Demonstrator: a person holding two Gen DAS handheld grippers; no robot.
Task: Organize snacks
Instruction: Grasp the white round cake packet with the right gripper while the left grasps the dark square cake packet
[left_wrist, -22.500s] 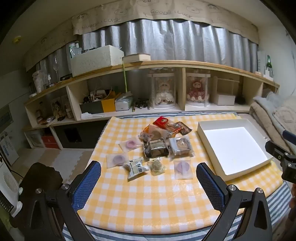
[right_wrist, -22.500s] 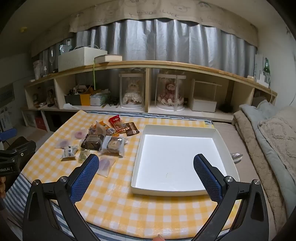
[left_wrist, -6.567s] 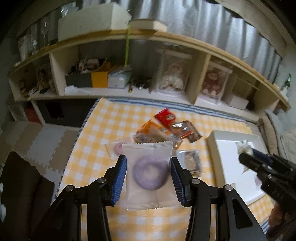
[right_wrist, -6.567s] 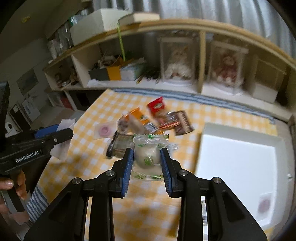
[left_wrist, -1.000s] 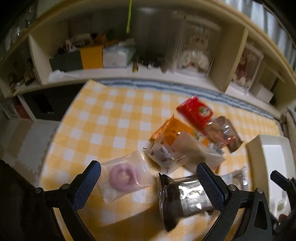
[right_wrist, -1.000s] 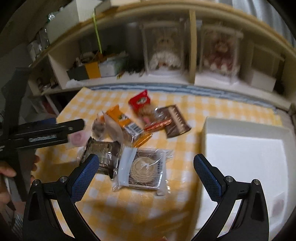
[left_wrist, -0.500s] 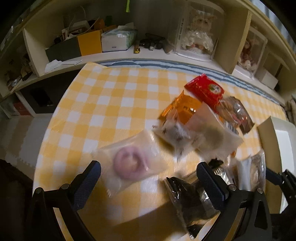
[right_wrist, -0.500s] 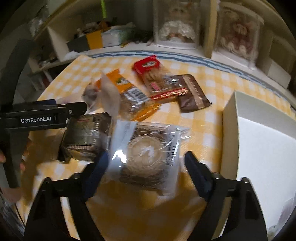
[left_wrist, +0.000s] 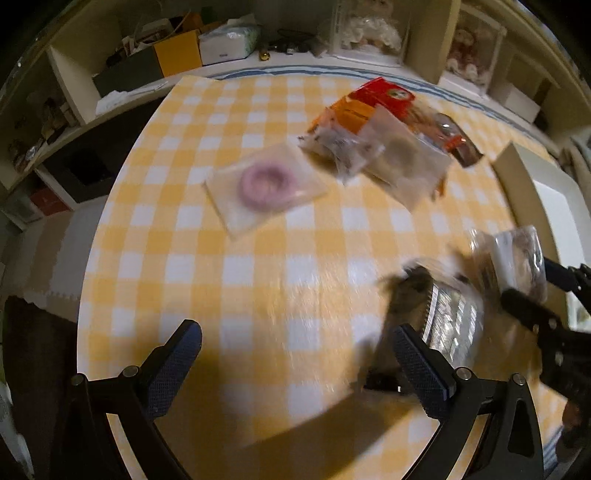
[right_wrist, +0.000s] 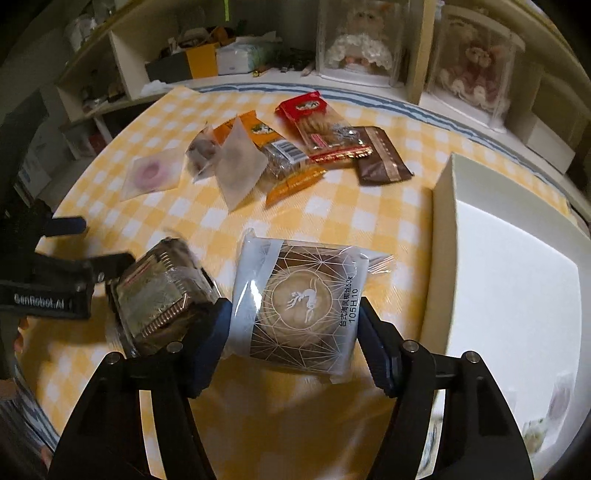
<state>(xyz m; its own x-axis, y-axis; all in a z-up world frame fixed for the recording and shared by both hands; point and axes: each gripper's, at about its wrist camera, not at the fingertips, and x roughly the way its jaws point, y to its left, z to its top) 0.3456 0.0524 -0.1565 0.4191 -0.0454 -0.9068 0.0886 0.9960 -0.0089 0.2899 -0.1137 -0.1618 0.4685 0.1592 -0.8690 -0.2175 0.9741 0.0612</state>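
Observation:
My right gripper (right_wrist: 295, 332) is shut on a silver-and-brown pastry packet (right_wrist: 303, 295) lying on the yellow checked table, next to the white tray (right_wrist: 443, 206). A dark foil-wrapped cake (right_wrist: 159, 295) sits just left of it. My left gripper (left_wrist: 295, 365) is open and empty, low over the table; the dark cake (left_wrist: 447, 317) lies by its right finger. A pink donut packet (left_wrist: 264, 184) lies ahead of it. In the left wrist view the right gripper (left_wrist: 546, 295) shows at the right, at the pastry packet (left_wrist: 517, 254).
A pile of packets lies further back: an orange one (right_wrist: 280, 151), a red one (right_wrist: 314, 114), a brown one (right_wrist: 380, 155) and translucent ones (right_wrist: 236, 166). A few small snacks (right_wrist: 554, 406) lie in the tray. Shelves with doll cases (right_wrist: 354, 44) stand behind the table.
My right gripper has lowered and closed around the pastry packet. My left gripper has moved down and toward the near right, so the donut packet now lies further ahead.

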